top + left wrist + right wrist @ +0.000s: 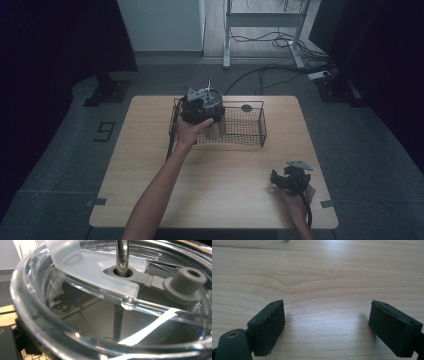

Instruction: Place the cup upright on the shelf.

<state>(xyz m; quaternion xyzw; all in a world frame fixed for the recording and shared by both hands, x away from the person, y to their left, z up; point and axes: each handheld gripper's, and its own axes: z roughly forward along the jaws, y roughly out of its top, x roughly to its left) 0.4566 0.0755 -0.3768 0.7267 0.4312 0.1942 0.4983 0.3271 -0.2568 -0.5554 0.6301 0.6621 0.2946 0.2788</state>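
Presently, a metal tumbler (214, 112) with a clear lid (105, 302) is seen at the left end of a wire basket (250, 131), which stands on the far half of a wooden table (215, 185). In the high view the left gripper (199, 106) is pressed up against the tumbler's near-left side at lid height, and the left hand (190, 131) is wrapped around the gripper's body just below. The tumbler appears to be gripped, with its lower body showing past the hand against the basket mesh; whether its base rests on the basket floor or is raised clear of it cannot be told.

In the left gripper view the lid is met at very close range: a straw (122, 255) passes down through a grey rubber ring, a second grey plug (187, 281) is seen beside it, and a frosted tab is laid across the top. The jaws themselves are hidden behind the rim, so their setting is judged from the high view and the wide stance: they are taken as closed on the tumbler's upper wall.

Well apart, at the near right corner of the table, the right gripper (287, 179) is held low in the right hand (300, 196). In the right gripper view its jaws are spread wide over bare wood, with nothing between the pads (268, 327).
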